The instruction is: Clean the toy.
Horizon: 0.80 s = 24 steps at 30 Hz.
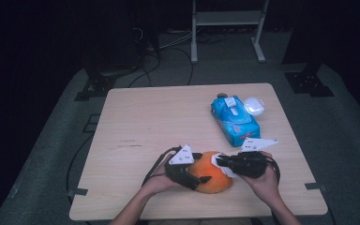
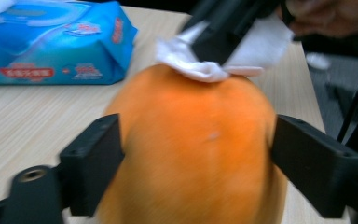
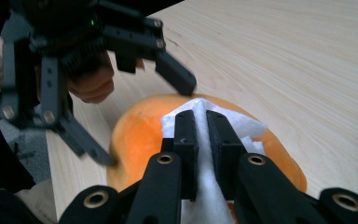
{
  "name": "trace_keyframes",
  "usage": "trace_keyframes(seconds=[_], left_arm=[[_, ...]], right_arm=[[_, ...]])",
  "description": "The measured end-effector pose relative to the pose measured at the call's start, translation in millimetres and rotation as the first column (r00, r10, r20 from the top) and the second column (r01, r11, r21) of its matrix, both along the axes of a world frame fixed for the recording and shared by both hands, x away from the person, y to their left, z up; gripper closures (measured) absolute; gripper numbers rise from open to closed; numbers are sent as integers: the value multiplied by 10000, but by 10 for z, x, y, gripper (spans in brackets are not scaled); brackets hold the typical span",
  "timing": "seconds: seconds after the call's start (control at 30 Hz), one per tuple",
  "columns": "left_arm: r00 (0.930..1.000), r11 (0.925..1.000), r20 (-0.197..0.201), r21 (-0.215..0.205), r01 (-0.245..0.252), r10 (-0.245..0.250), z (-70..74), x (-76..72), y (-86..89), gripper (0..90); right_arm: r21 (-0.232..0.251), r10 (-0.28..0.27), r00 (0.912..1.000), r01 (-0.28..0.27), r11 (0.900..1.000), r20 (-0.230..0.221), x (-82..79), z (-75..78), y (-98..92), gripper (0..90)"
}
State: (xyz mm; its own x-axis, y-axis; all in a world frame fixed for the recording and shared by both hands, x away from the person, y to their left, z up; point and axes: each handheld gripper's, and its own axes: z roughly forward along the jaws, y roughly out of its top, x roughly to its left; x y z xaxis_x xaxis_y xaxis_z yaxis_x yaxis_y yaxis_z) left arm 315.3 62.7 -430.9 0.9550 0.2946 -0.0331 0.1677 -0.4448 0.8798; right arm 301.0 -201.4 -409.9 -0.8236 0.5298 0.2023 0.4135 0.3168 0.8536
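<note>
A large orange fruit [image 1: 212,182] [image 2: 196,149] [image 3: 135,135] lies on the wooden table [image 1: 145,122] near its front edge. My left gripper [image 1: 202,169] [image 2: 196,154] [image 3: 147,122] straddles it from the left. Its jaws stand wide on either side of the fruit, close to the skin but not visibly pressing. My right gripper [image 1: 218,161] [image 3: 203,116] [image 2: 214,42] comes in from the right, shut on a white wipe [image 1: 225,169] [image 2: 261,46] [image 3: 242,126]. The wipe rests against the top of the fruit.
A blue pack of wet wipes [image 1: 234,121] [image 2: 51,42] lies at the back right of the table, with a clear round lid [image 1: 254,105] beside it. Both hands work close to the front edge. Stands and cables crowd the dark floor beyond the table.
</note>
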Motion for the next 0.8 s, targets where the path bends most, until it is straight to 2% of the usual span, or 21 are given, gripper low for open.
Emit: trace_keyframes(seconds=[0.1,0.13,0.17,0.2,0.3,0.37,0.4,0.43,0.5,0.6,0.67,0.73,0.8], left_arm=[[9938,9997,-1106,-193,-125,103,-78,111,77,105],[9906,9996,-1367,-236,-138,104,-115,129,78,107],[9896,9997,-1441,-234,-15,-19,-139,130,74,119],[9912,9997,-1320,-230,7,-38,-145,116,63,145],[9955,9999,-946,140,-79,92,-79,70,16,227],[9981,9996,-610,295,-25,43,-39,17,-33,236],[9991,9989,-415,458,36,-17,-26,-4,-52,235],[9995,9984,-318,563,75,-57,-18,-15,-58,228],[9990,9989,-425,440,133,-115,-29,1,-27,201],[9968,9999,-798,110,63,-54,-87,51,31,145],[9928,10000,-1194,-8,-13,12,-130,93,53,96],[9890,9999,-1476,-124,-7,-12,-160,111,42,99],[9927,9999,-1208,135,9,7,-140,89,21,146]], right_arm=[[93,-136,9998,138,9999,-172,44,-35,-78,823],[137,-184,9996,187,9997,-233,59,-44,-103,823],[202,-224,9994,230,9995,-275,75,-53,-120,823],[245,-238,9991,246,9994,-340,85,-57,-129,823],[131,-229,9992,233,9996,-339,74,-35,-96,825],[421,156,9994,-143,9990,-315,39,20,-20,825],[430,317,9992,-306,9986,-237,14,49,33,825],[218,398,9992,-397,9990,-71,-11,74,82,824],[-91,459,9987,-457,9989,213,-28,81,117,824],[-426,265,9994,-255,9988,243,-3,69,31,823],[-270,32,10000,-33,9996,-52,32,27,-79,823],[-169,-86,9998,83,9998,-174,50,8,-125,823],[-157,-87,9998,84,9998,-154,43,17,-105,823]])
